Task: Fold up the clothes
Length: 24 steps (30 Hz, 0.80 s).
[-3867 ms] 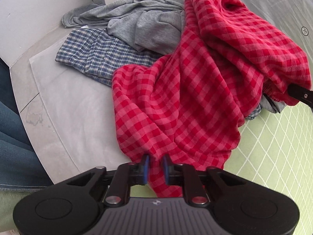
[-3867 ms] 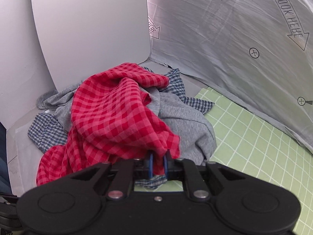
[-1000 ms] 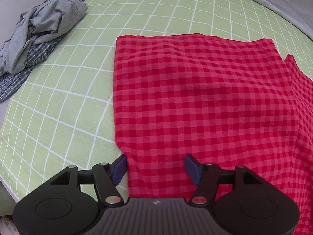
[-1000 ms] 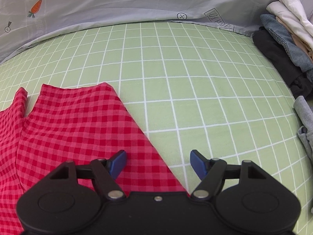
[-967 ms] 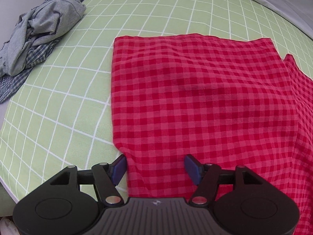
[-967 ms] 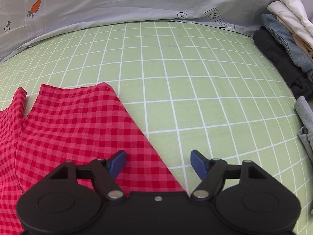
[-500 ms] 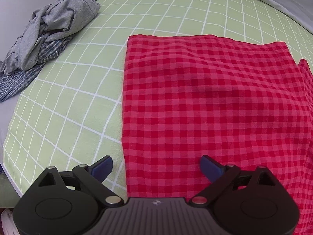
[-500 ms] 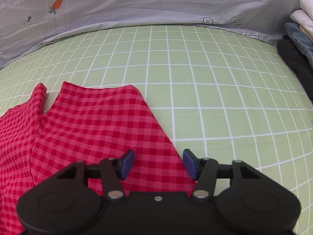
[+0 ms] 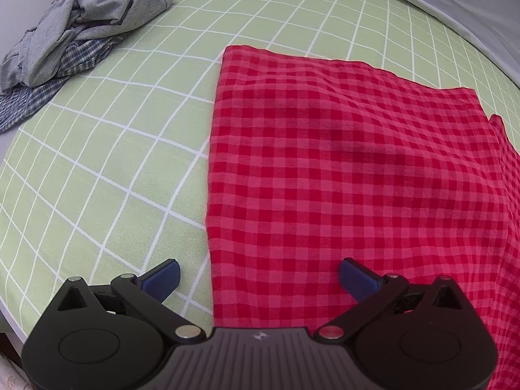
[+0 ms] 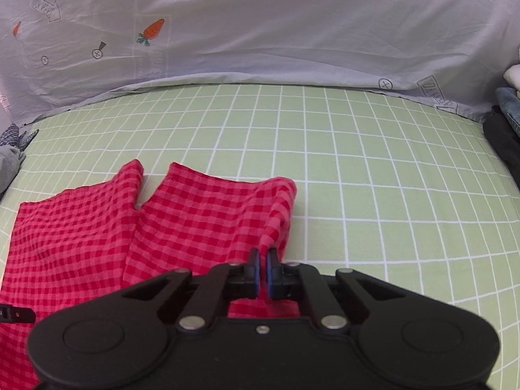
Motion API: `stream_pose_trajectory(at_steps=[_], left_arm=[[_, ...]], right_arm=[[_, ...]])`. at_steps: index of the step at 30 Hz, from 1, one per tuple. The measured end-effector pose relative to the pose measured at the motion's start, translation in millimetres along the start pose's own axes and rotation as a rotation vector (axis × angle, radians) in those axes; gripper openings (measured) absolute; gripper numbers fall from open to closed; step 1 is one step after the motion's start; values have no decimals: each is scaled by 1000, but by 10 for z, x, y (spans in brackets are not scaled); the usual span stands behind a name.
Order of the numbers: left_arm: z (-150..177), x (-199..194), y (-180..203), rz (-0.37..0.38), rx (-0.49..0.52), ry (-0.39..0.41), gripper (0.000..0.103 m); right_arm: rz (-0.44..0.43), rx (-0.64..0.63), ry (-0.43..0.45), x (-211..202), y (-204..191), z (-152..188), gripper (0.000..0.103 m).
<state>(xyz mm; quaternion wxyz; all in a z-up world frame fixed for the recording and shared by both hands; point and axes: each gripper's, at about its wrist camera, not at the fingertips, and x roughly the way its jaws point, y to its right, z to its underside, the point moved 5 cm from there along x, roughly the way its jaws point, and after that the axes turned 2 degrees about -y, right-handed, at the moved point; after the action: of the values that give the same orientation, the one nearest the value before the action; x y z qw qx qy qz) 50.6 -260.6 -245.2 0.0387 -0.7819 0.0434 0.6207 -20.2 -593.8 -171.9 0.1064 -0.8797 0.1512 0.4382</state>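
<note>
A red checked garment [image 9: 341, 169] lies spread flat on the green grid mat [image 9: 107, 149]. My left gripper [image 9: 258, 276] is wide open over its near left corner, one blue pad on the mat side, the other over the cloth. In the right wrist view the same garment [image 10: 182, 224] shows two leg-like ends. My right gripper [image 10: 262, 271] is shut on the garment's right edge, which is pulled up into a small ridge.
A heap of grey and blue-plaid clothes [image 9: 81, 26] lies at the mat's far left. A grey printed sheet [image 10: 260, 32] rises behind the mat [image 10: 373, 178]. Stacked folded clothes [image 10: 507, 123] sit at the right edge.
My right gripper has closed on the garment's right edge and lifted it slightly. My left gripper has opened wider and drawn back a little.
</note>
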Motion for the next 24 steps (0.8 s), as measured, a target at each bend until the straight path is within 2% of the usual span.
stream_pose_trajectory(at_steps=[3, 5, 7, 10, 11, 12, 13, 14, 15, 19, 24], left_arm=[[-4, 9, 5, 2, 12, 6, 103], [-10, 17, 9, 3, 16, 8, 103], [-17, 25, 14, 4, 21, 9, 103], [-13, 25, 27, 4, 24, 13, 103], [-9, 24, 26, 4, 24, 15, 103], [-4, 23, 21, 4, 24, 17, 103], [-5, 25, 22, 4, 23, 18, 103], [-8, 28, 24, 4, 21, 18, 103], [-10, 31, 28, 4, 21, 18, 103], [-4, 33, 47, 3, 18, 16, 103], [23, 7, 45, 3, 17, 17, 103]], right_arm=[[-56, -100, 21, -45, -350, -21, 5], [-90, -180, 1, 0, -609, 58, 5], [-138, -237, -60, 114, -827, 211, 5], [-135, -316, -136, 229, -1008, 453, 7], [-130, -337, -116, 189, -1025, 474, 10], [-135, -339, -112, 157, -1018, 462, 18], [-143, -318, -101, 113, -975, 428, 24], [-146, -285, -82, 64, -927, 384, 34], [-148, -258, -63, 20, -880, 339, 37], [-109, -151, 6, -106, -620, 178, 40], [-58, 10, -59, 29, -246, 190, 40]])
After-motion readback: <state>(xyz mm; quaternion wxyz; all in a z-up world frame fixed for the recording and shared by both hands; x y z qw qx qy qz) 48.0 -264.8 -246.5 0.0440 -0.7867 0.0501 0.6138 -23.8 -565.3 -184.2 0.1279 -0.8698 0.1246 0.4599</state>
